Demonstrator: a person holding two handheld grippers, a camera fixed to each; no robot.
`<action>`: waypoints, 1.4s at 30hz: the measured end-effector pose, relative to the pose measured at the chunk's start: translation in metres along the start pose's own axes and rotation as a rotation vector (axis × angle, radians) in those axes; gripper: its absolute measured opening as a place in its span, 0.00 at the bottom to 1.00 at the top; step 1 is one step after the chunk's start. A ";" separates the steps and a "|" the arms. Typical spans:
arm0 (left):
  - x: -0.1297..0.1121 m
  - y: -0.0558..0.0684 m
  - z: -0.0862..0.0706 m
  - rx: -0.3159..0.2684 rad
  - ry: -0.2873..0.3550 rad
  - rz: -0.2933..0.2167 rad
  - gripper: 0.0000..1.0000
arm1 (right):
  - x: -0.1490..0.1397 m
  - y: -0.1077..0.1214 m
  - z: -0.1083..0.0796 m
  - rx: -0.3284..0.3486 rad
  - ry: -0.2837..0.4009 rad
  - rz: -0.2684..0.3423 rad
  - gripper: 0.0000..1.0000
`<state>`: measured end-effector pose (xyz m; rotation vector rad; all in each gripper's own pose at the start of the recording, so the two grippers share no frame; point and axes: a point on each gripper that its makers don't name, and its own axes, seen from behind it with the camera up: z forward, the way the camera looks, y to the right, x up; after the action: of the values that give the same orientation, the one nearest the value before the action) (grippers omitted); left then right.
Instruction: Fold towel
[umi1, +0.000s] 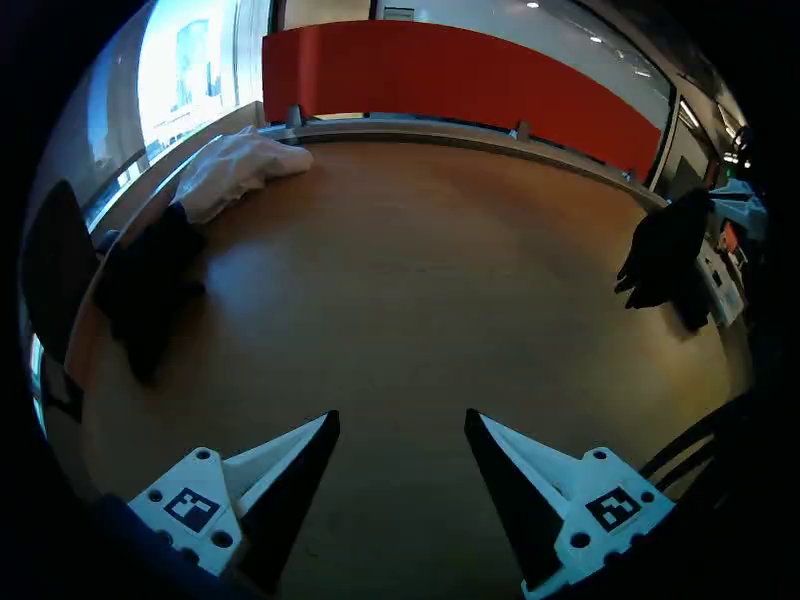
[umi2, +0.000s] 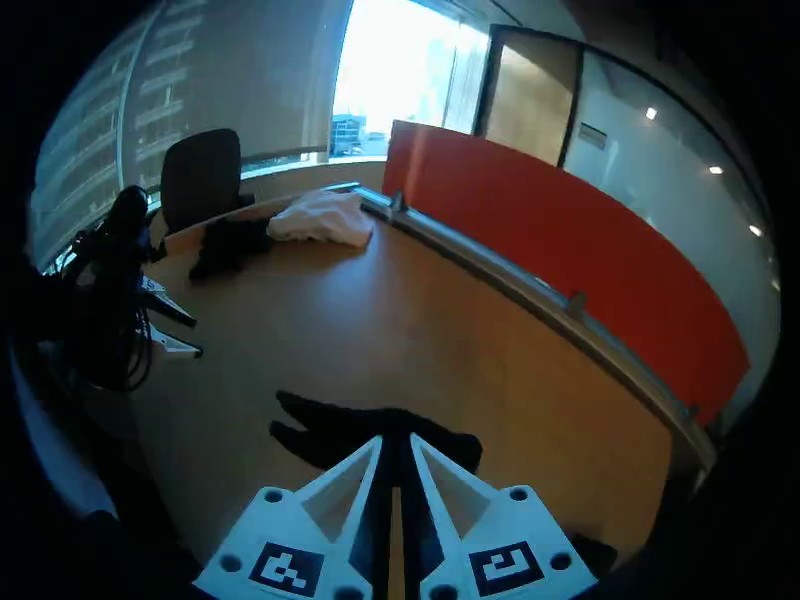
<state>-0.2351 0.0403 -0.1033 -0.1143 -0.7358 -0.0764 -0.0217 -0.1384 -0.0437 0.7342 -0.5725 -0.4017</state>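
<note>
Pinching the dark towel (umi2: 330, 425) between closed right fingers (umi2: 340, 495), aiming wide-open left fingers (umi1: 285, 470) low at a free corner.

1. In the left gripper view, my left gripper (umi1: 401, 415) sits at 6 o'clock. Its two fingers are spread wide, the tips well apart.
2. In the right gripper view, my right gripper (umi2: 396, 440) sits at 6 o'clock. Its fingers are drawn almost together, and the tips pinch the near edge of the black towel (umi2: 340, 430).
3. The right gripper view also catches my left gripper at 9 o'clock, its white fingers pointing toward 3 o'clock.
</note>
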 end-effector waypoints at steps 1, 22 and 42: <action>0.000 0.000 0.000 0.000 0.000 0.001 0.93 | 0.000 0.002 -0.001 -0.003 0.001 0.003 0.05; 0.004 0.004 0.002 0.006 -0.006 0.017 0.93 | -0.018 0.080 -0.035 -0.093 0.001 0.053 0.05; 0.003 0.008 0.007 0.017 -0.027 0.038 0.93 | -0.053 0.167 -0.058 -0.200 -0.033 0.108 0.05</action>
<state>-0.2363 0.0494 -0.0965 -0.1130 -0.7613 -0.0328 -0.0035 0.0321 0.0231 0.5036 -0.5909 -0.3648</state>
